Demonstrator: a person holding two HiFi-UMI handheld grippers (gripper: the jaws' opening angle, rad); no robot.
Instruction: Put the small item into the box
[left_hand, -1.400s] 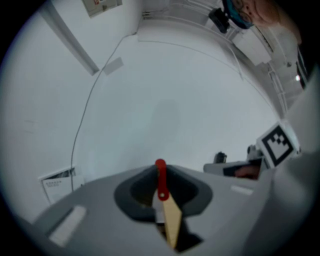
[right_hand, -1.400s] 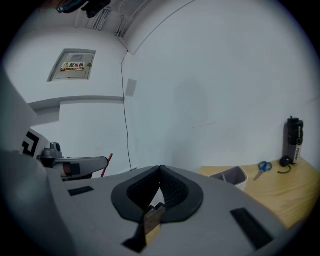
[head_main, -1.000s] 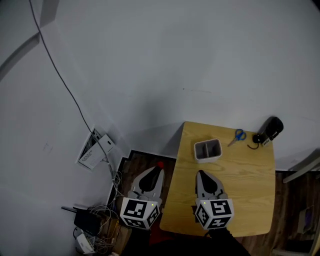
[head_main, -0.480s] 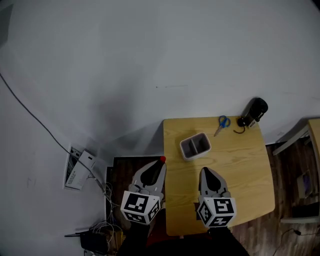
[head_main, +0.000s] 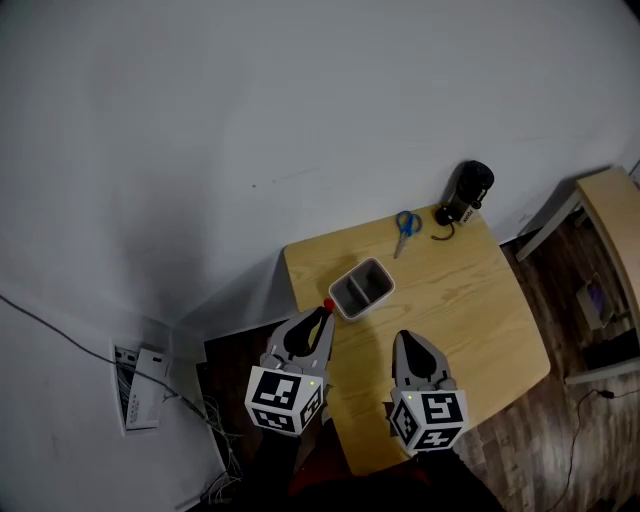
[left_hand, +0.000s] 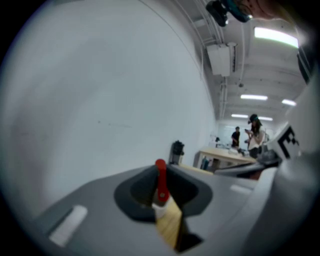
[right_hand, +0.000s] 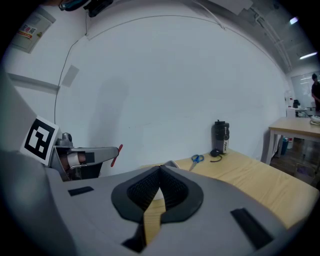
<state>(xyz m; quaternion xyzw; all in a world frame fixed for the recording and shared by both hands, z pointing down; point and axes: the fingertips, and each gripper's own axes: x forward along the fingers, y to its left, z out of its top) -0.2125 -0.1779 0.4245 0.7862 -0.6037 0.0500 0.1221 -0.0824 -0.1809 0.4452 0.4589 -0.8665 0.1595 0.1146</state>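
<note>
Your left gripper (head_main: 316, 322) is clamped on the small red item (left_hand: 160, 181): a thin red piece stands upright between the jaws, with its rounded end poking out past their tips. Your right gripper (head_main: 402, 345) has its jaws pressed together with nothing between them, and it hangs over the near part of the counter (head_main: 450, 300), a little short of the box.

From the head view, the red tip sits right at the near left corner of the box (head_main: 350, 308), at the left edge of the counter. The box is a small grey container with a divider down the middle. Both compartments look empty, though the far one is partly in shadow. You cannot tell from above how high the item is over the rim.

So the pickup looks done and the carry is nearly finished. What seems left is the last short move to bring the item over an opening, then letting the jaws part so it drops in, and then drawing the gripper away. Nothing has gone into the box yet.

Further back on the counter, well apart from the box, lie blue-handled scissors (head_main: 405, 224) and a black bottle (head_main: 470, 186) near the wall.
</note>
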